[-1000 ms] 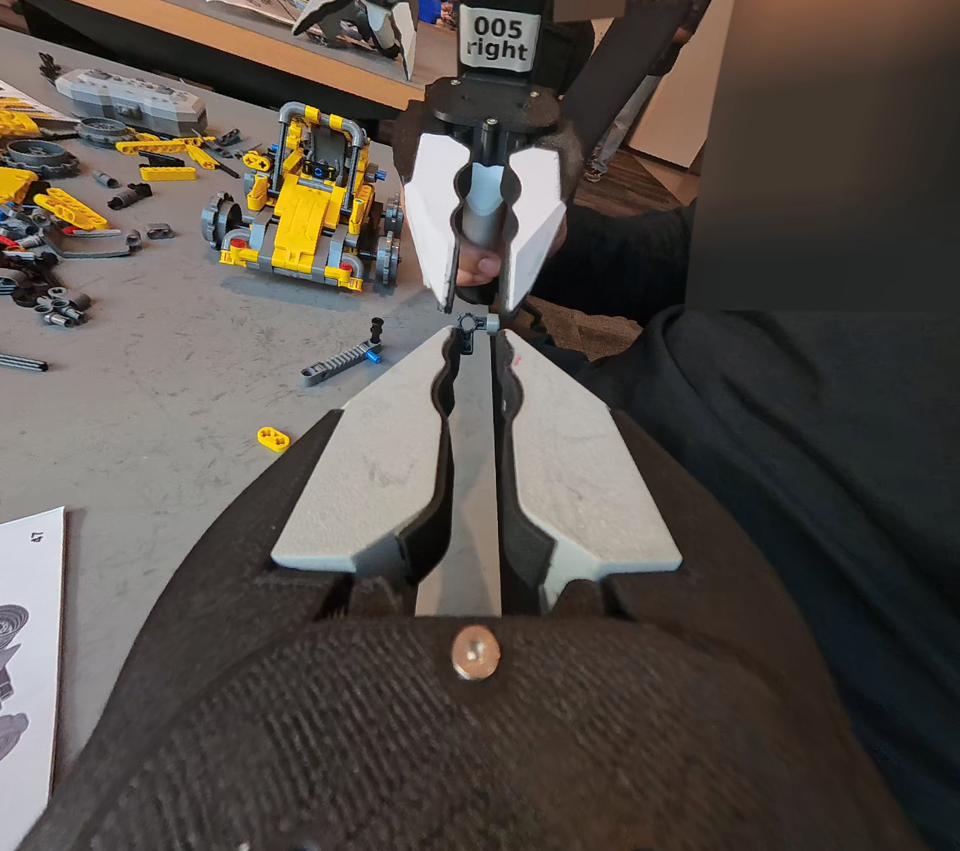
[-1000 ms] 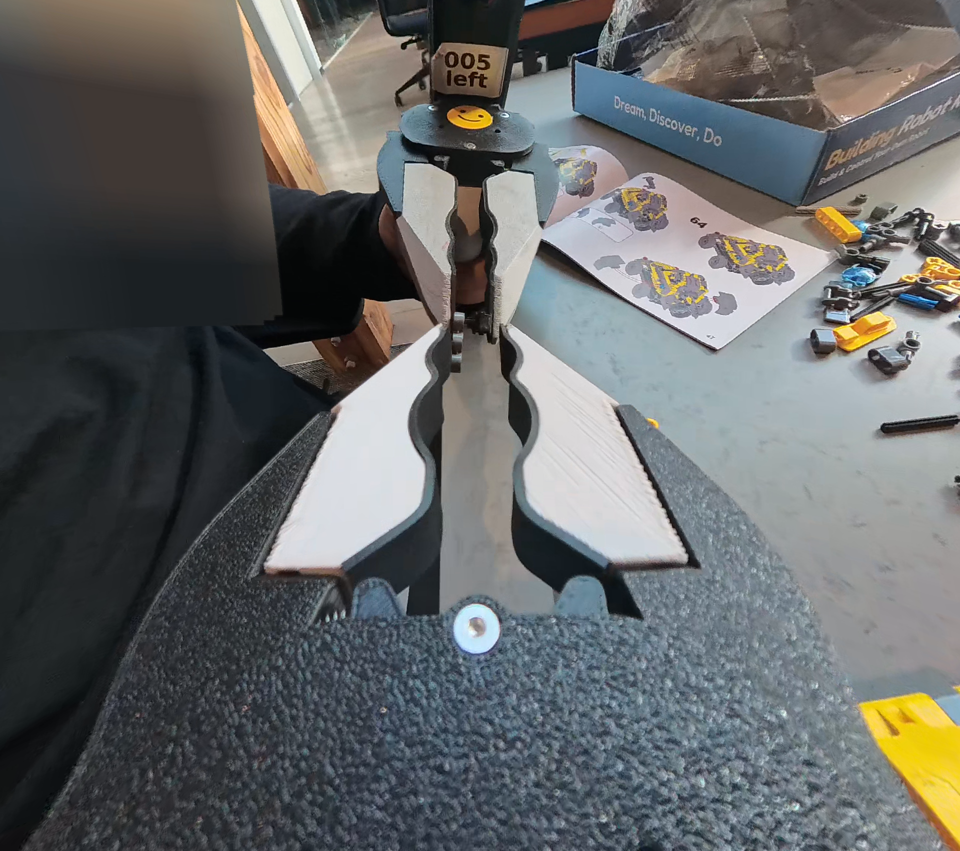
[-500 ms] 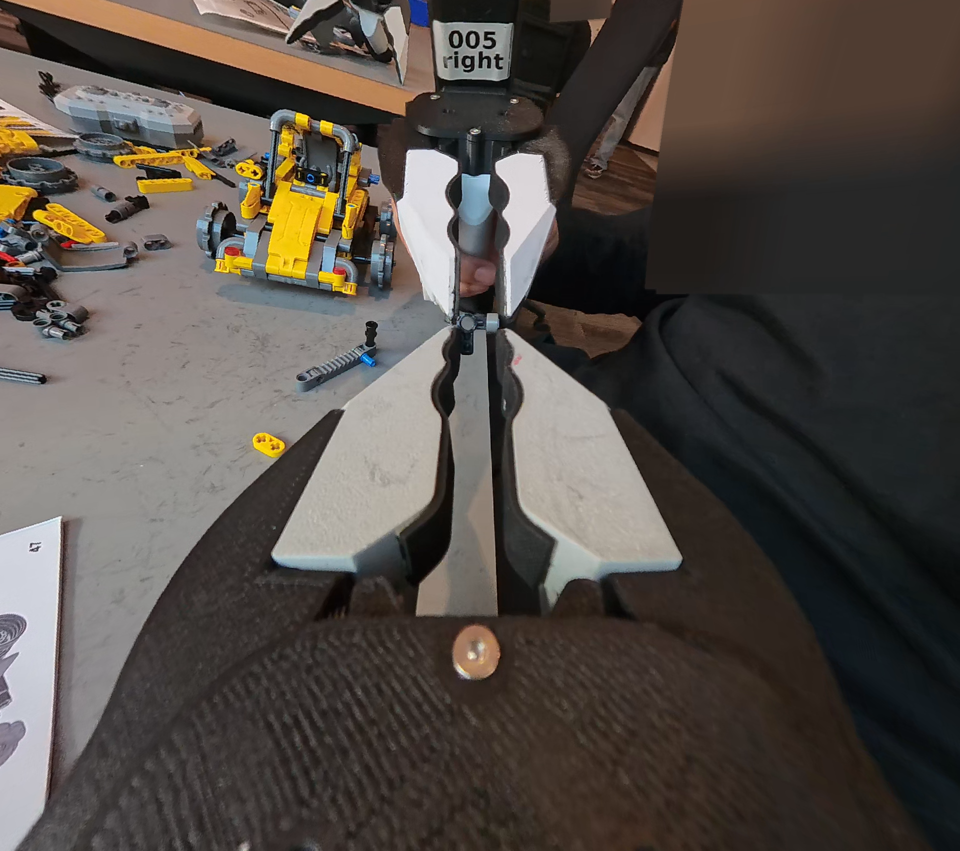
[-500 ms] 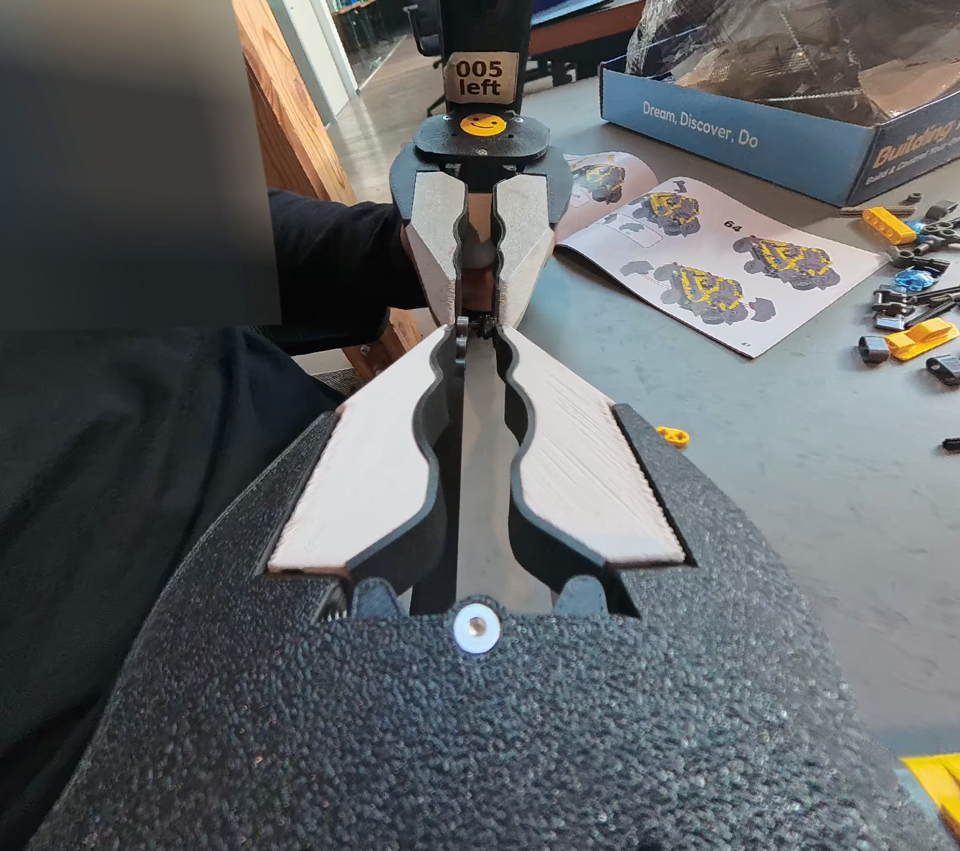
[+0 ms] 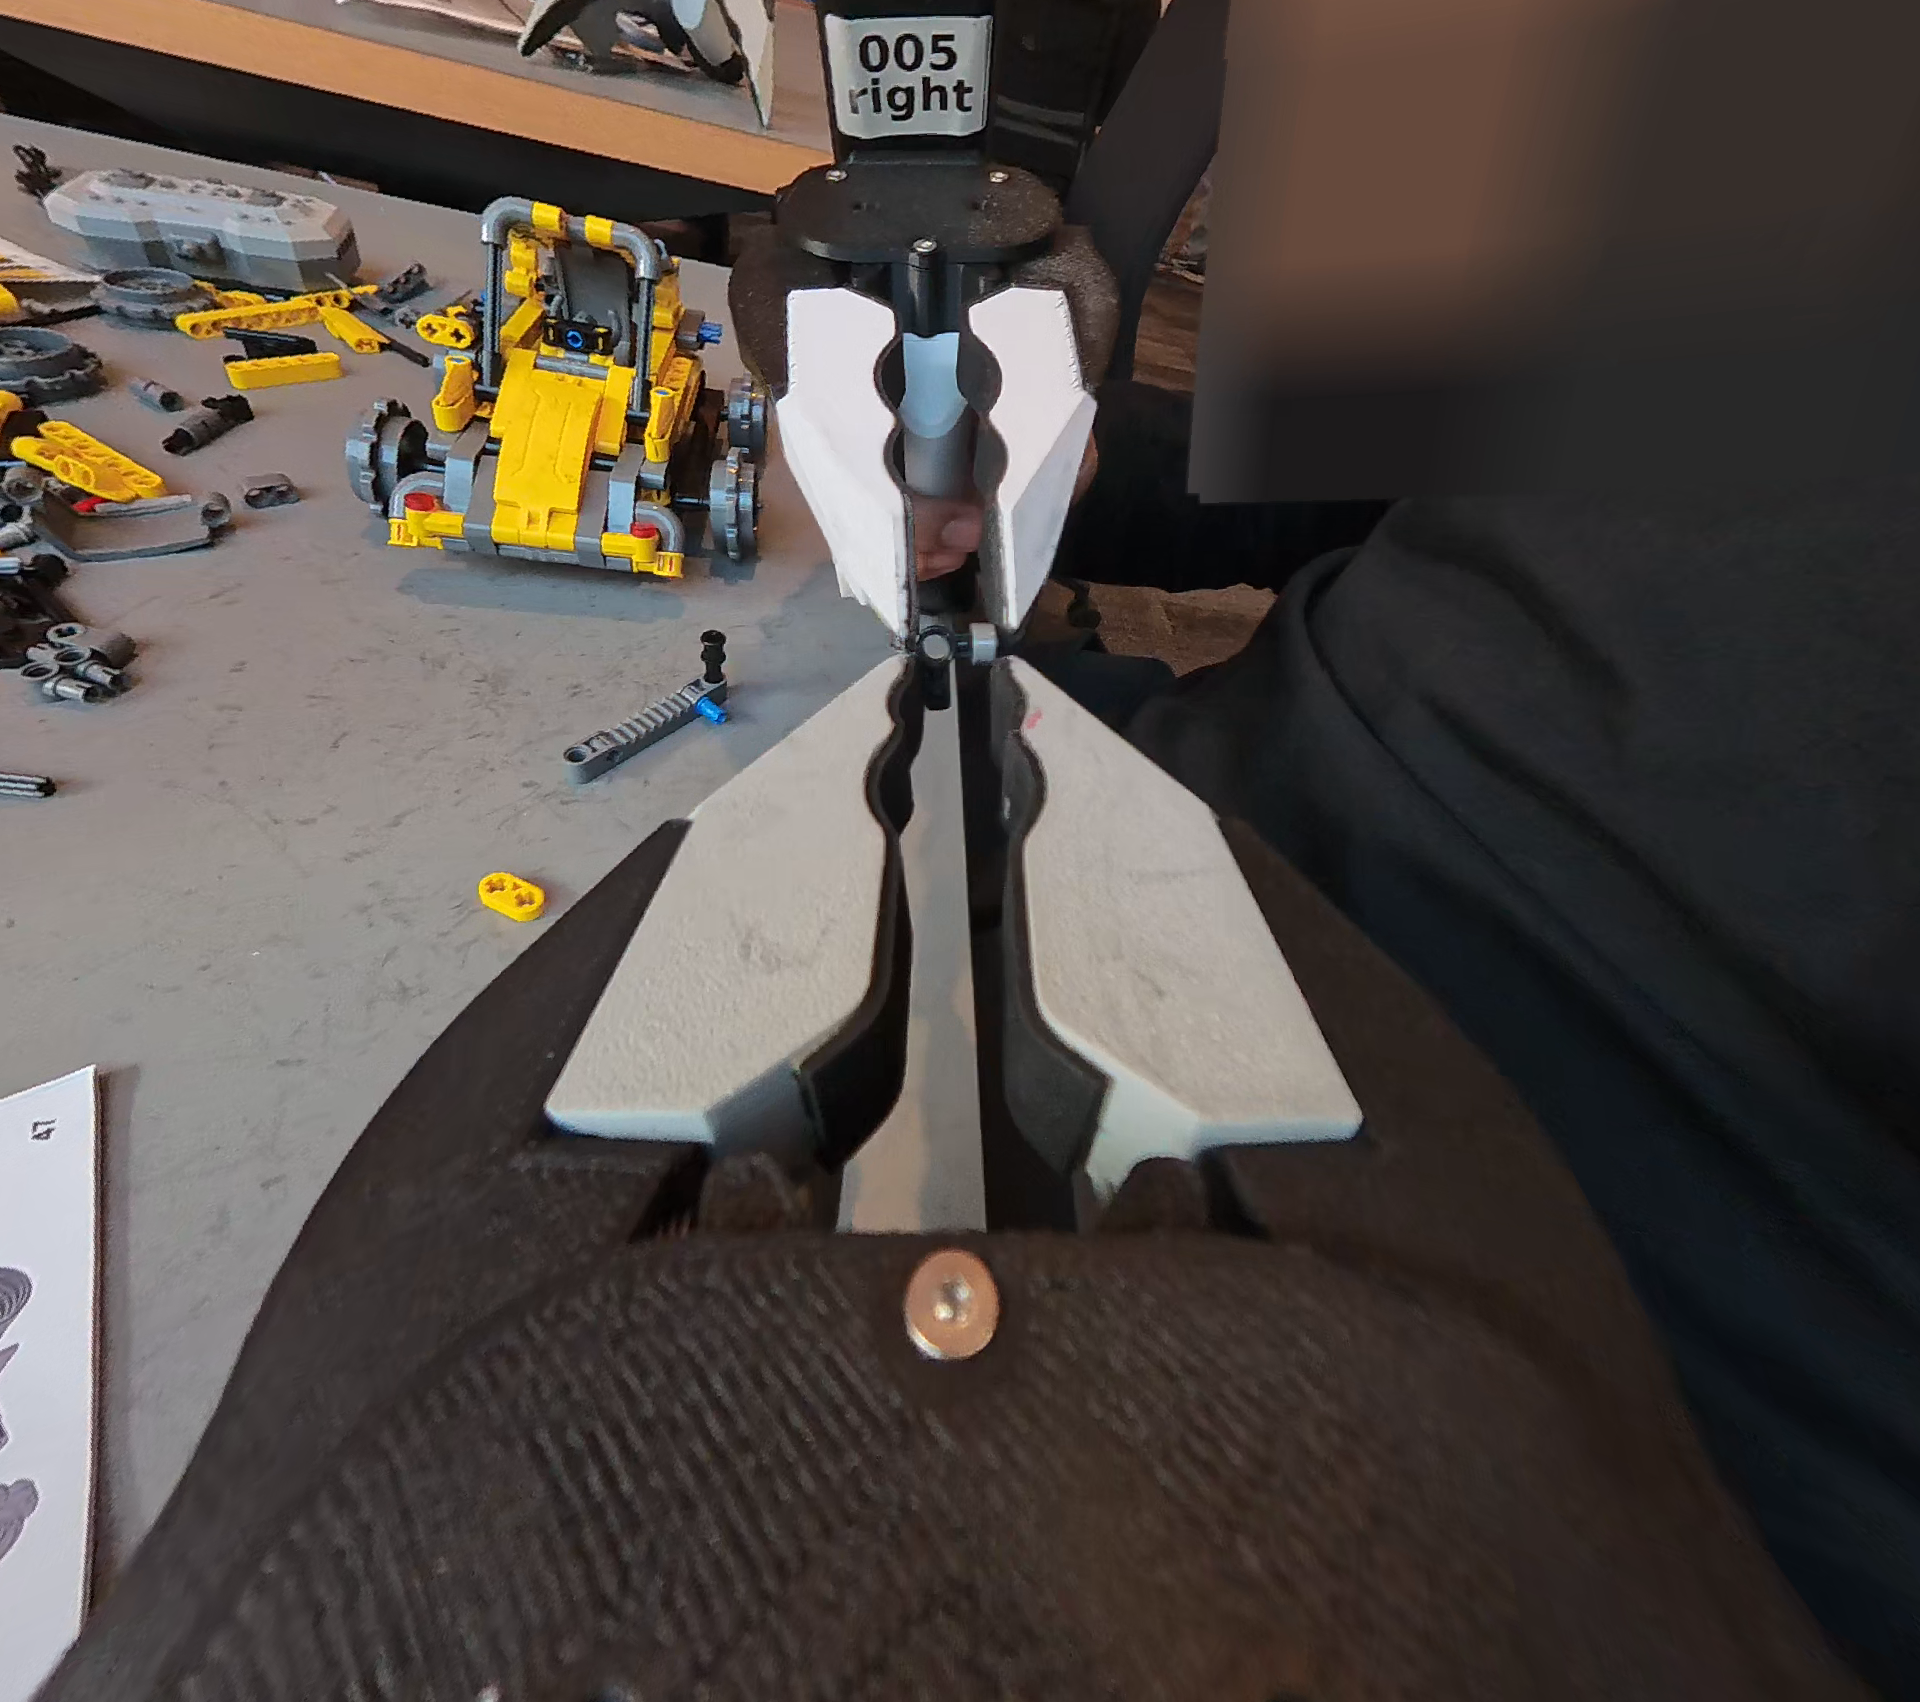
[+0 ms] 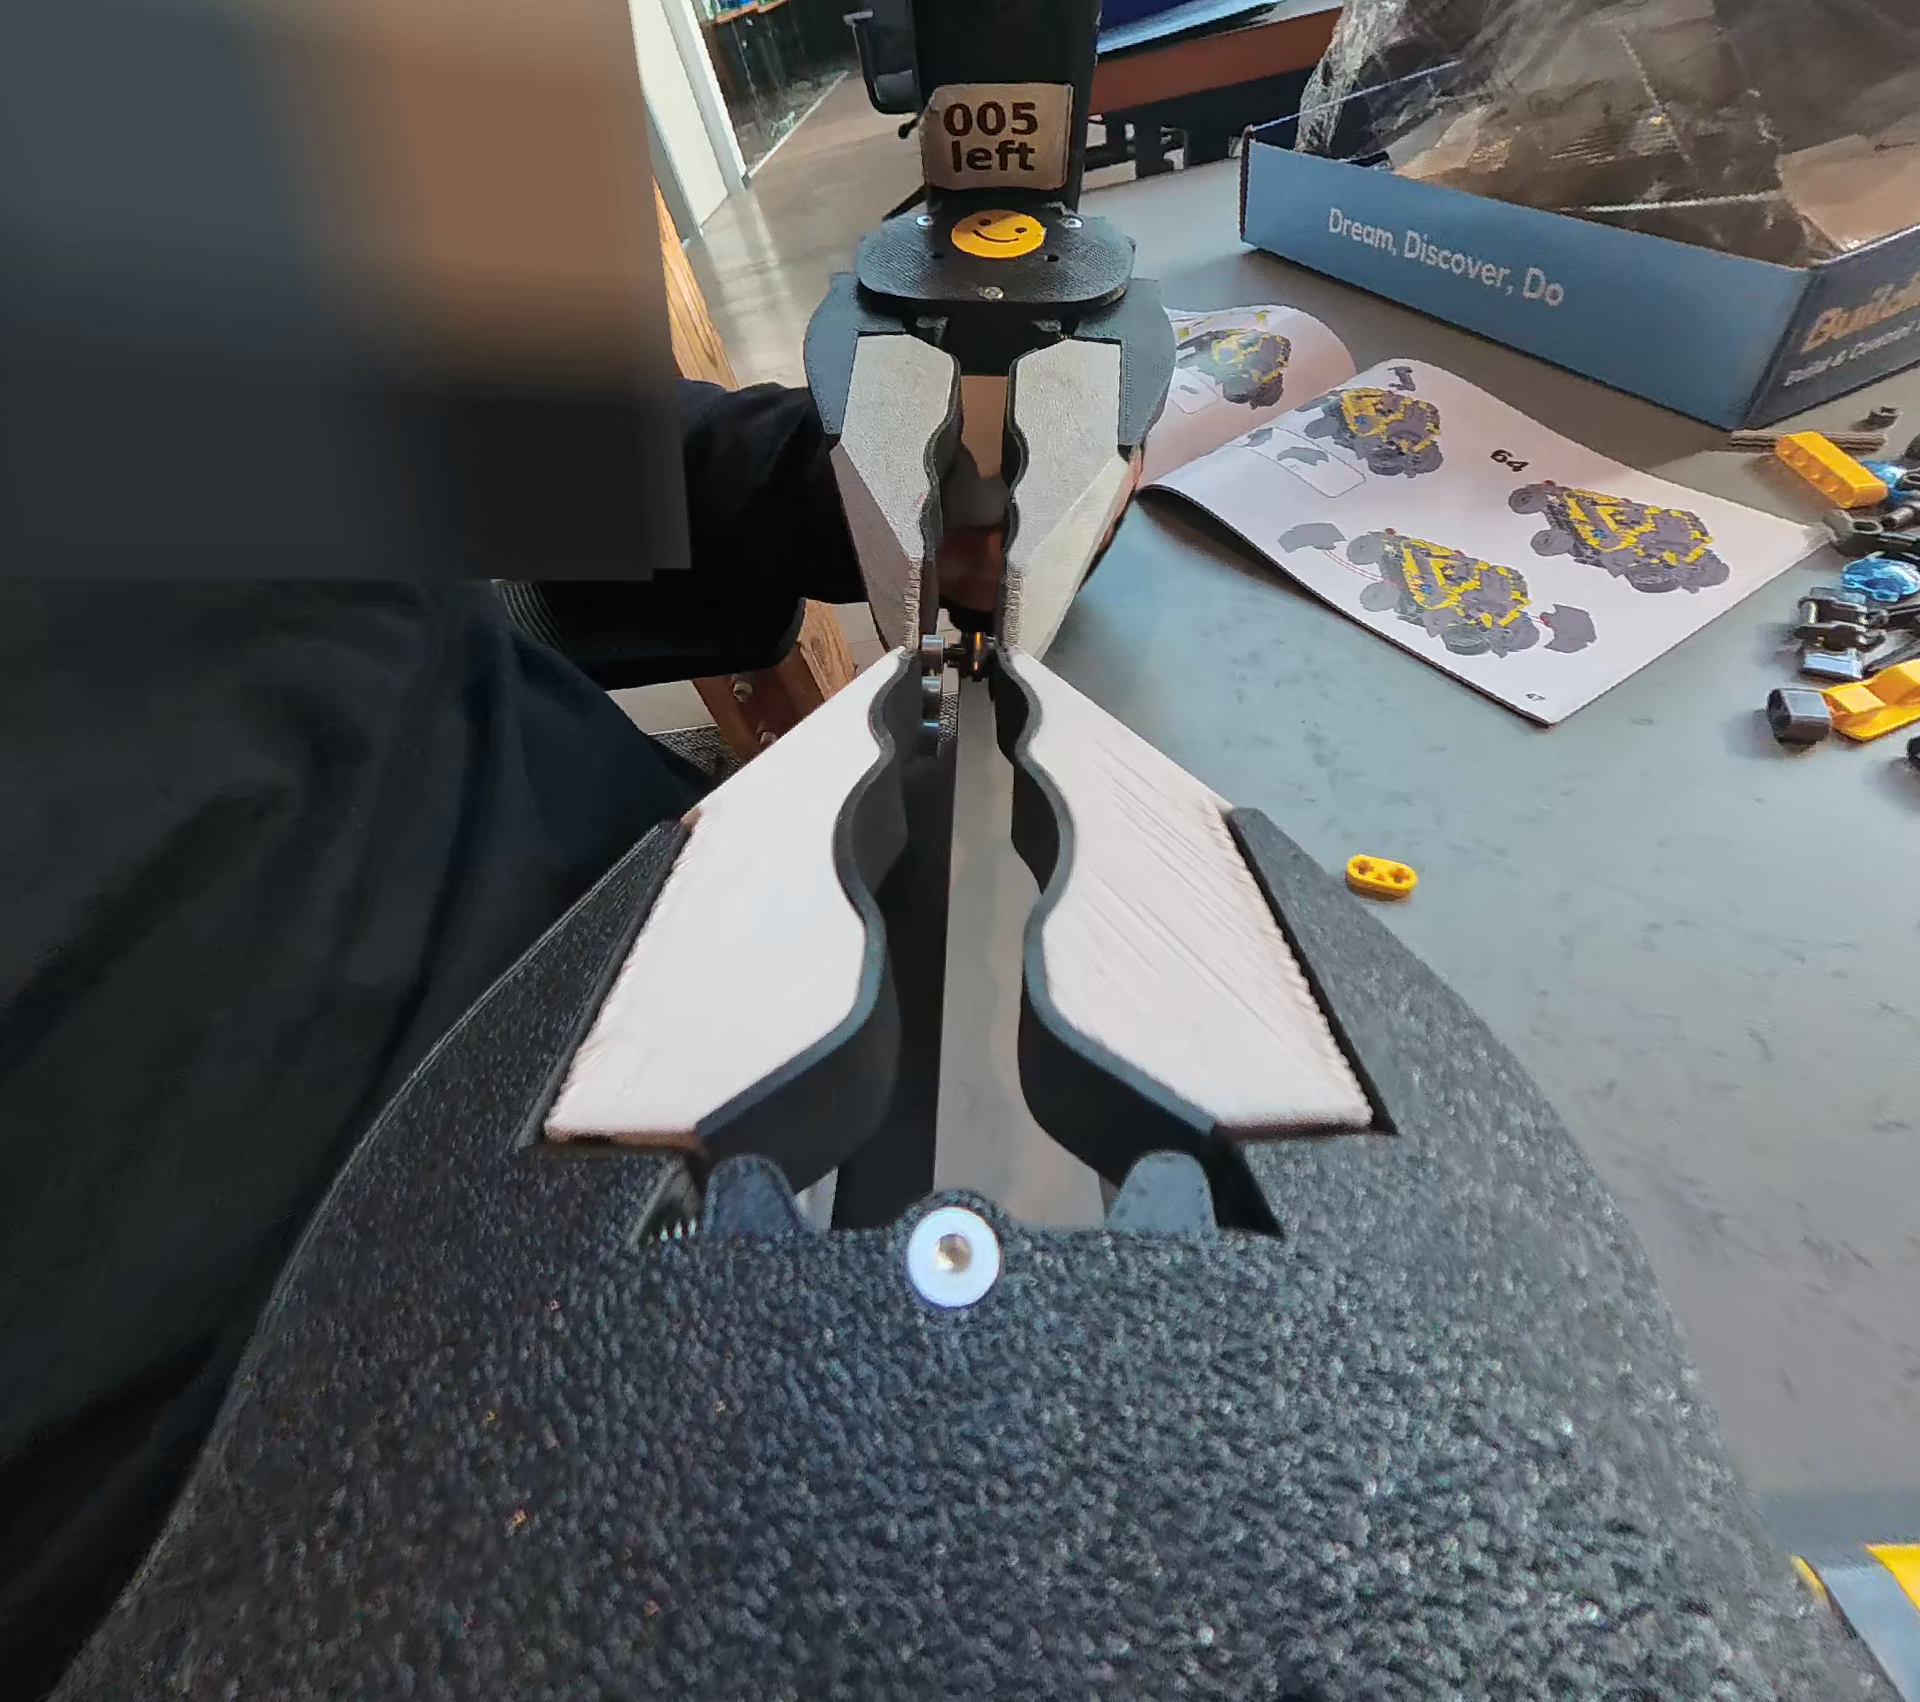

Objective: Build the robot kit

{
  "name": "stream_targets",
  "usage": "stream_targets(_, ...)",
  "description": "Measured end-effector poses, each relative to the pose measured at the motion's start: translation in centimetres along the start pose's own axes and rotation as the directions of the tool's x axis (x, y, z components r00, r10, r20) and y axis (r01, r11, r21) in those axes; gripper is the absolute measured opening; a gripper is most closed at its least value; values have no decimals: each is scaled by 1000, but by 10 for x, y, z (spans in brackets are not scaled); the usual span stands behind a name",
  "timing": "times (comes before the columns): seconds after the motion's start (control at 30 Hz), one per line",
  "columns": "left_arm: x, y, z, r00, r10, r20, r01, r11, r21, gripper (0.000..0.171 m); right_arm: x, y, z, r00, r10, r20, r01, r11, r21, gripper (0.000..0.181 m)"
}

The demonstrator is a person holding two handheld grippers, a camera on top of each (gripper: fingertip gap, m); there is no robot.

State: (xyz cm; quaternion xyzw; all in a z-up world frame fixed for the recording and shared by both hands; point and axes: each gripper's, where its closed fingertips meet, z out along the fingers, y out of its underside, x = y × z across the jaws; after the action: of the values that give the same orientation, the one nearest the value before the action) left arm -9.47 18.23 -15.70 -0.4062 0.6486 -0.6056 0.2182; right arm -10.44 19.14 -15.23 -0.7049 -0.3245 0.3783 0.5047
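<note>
Grippers tip to tip over the table [image 5: 312, 821] edge

Left gripper [image 5: 951, 665] pinches a small black-and-grey connector piece [image 5: 940, 646]; right gripper [image 6: 961, 665] pinches a dark gear piece [image 6: 932, 696] meeting it. Yellow toy vehicle [image 5: 561, 426] and yellow link [image 5: 511, 894] lie nearby.

Soft, even daylight, faint shadows, wide-angle bending at edges; right wrist view slightly motion-blurred.

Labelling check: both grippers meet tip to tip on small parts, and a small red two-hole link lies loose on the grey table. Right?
Wrong colour: the small two-hole plastic link is yellow, as the left wrist view shows. The rest holds: left gripper and right gripper meet tip to tip on small parts, link loose on the grey table.
</note>
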Motion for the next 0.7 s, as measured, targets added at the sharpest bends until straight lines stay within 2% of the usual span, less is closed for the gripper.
stream_targets(0.47, 11, -2, -2, 998, 18, -65, -16, 1000, 17, 7, -10, -3, 2, 998, -49, 30, 50, 999, -9, 11)
stream_targets(0.7, 14, -1, 1, 997, 56, -59, -55, 998, 13, 7, -15, -1, 0, 995, -70, 75, 73, 997, -37, 12)
